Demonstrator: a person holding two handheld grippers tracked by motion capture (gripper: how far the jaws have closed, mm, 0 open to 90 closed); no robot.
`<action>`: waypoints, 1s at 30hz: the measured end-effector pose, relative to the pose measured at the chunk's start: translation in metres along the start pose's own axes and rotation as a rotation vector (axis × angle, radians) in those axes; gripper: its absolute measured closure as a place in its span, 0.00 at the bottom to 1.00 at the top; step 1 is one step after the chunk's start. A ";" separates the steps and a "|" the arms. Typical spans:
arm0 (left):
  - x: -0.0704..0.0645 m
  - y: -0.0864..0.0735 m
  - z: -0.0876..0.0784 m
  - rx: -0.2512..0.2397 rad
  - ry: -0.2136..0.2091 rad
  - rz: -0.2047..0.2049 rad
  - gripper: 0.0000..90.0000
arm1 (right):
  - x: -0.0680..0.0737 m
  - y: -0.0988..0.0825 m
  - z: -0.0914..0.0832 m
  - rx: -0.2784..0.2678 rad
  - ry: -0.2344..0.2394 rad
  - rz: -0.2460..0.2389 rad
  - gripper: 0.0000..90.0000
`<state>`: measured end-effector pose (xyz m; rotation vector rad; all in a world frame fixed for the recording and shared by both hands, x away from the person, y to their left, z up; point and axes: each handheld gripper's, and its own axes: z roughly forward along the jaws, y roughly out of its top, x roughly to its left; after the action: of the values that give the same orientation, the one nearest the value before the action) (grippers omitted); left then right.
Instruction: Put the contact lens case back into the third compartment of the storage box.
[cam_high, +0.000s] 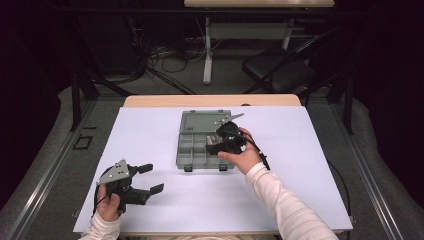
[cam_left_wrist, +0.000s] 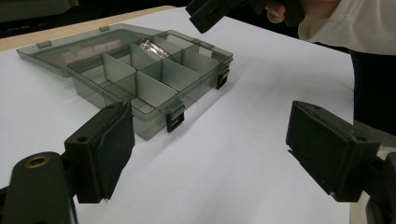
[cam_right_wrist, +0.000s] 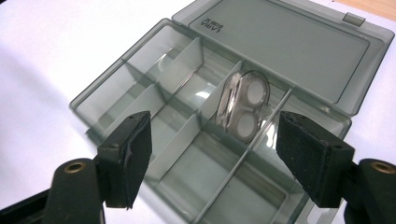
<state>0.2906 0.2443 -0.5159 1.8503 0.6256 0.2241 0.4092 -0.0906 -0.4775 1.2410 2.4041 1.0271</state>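
Grey translucent plastic compartment box (cam_high: 200, 145) sits mid-frame in the high view on the white sheet covering the table (cam_high: 150, 145), lid laid open flat behind it toward the frame's top. Small clear two-well plastic case (cam_right_wrist: 243, 105) leans tilted in a back-row compartment, against a divider. Right gripper (cam_high: 220, 142) hangs over the box's right part; left gripper (cam_high: 150, 179) is at lower left, well apart. Black chair (cam_high: 280, 70) stands upper right, behind the table.

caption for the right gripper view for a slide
Open right gripper poised over a small clear case in an open compartment box.
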 end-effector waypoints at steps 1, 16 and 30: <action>0.000 0.000 0.000 0.000 0.001 0.000 0.18 | 0.001 -0.002 -0.002 0.000 0.001 -0.006 0.29; 0.000 -0.001 -0.001 0.004 0.003 0.000 0.18 | 0.011 -0.036 -0.031 -0.005 0.016 -0.039 0.29; -0.001 -0.001 -0.001 0.001 0.007 0.000 0.18 | 0.018 -0.065 -0.049 -0.046 0.020 -0.029 0.29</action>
<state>0.2892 0.2452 -0.5159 1.8515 0.6307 0.2297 0.3340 -0.1254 -0.4846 1.1820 2.3916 1.0850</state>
